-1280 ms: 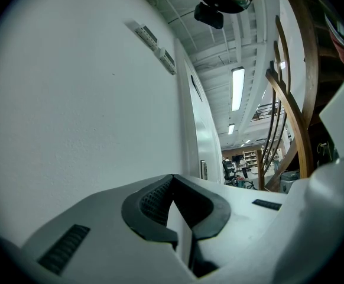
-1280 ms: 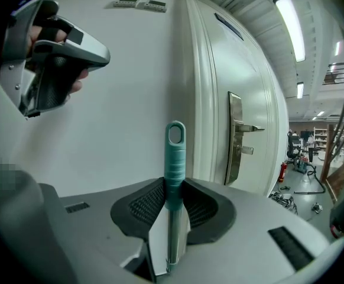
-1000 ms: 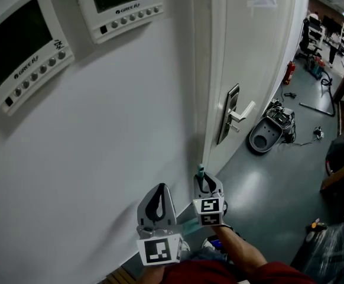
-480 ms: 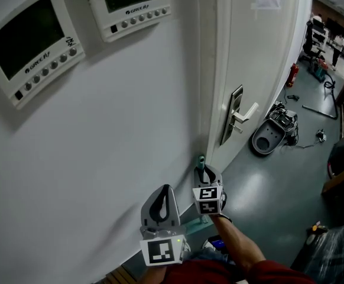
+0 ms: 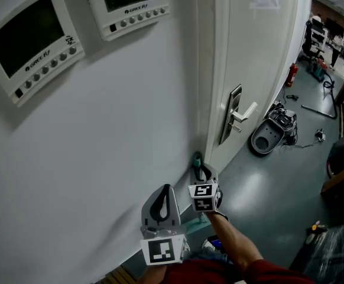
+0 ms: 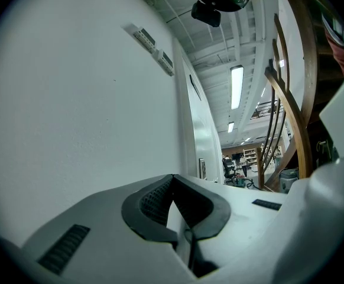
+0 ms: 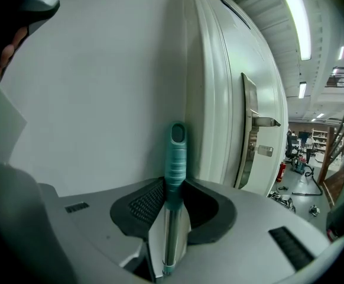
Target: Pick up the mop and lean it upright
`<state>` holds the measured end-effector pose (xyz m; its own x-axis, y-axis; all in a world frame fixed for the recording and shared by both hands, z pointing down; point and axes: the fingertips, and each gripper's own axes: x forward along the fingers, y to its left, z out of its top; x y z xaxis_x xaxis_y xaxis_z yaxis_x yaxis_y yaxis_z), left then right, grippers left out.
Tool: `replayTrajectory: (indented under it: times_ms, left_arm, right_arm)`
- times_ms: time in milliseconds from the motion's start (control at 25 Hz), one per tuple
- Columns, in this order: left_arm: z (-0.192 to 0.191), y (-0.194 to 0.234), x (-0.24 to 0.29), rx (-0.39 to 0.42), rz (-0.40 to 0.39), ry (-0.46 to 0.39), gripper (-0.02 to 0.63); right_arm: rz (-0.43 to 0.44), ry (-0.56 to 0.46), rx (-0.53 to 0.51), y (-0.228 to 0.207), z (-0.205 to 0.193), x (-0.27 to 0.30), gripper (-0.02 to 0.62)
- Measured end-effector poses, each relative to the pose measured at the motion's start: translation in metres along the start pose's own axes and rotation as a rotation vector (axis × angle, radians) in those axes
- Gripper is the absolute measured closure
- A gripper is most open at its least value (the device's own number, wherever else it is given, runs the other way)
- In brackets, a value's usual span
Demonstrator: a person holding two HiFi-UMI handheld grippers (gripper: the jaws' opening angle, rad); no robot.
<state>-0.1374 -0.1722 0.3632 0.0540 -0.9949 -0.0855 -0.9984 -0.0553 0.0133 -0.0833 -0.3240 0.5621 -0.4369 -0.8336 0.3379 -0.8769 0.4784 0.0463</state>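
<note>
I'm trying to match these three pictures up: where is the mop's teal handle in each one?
Head view: the mop handle pokes up low of centre, by the wall beside the door frame.
Left gripper view: not in it.
Right gripper view: dead centre, upright between the jaws of the right gripper.
Shared landmark: the white door.

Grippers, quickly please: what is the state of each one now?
Left gripper: closed, empty.
Right gripper: closed on the mop handle.

The white wall (image 5: 130, 129) and door frame (image 5: 210, 70) block ahead; open floor (image 5: 278, 182) lies rightward.
</note>
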Motion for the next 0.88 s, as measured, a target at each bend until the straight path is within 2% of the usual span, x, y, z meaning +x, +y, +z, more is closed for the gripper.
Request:
replayTrajectory:
  times_ms: [200,520,880]
  left_arm:
    - [0.000,0.000,0.000,0.001,0.000,0.000,0.592]
    - [-0.003,0.001,0.000,0.000,0.001,0.003,0.592]
    - [-0.002,0.002,0.000,-0.004,0.003,0.002,0.592]
  right_arm:
    - [0.006,-0.003,-0.014,0.001,-0.001,0.000,0.479]
    - [0.034,-0.025,-0.001,0.008,0.006,-0.005,0.423]
    - [0.014,-0.052,0.018,0.003,0.012,-0.012,0.419]
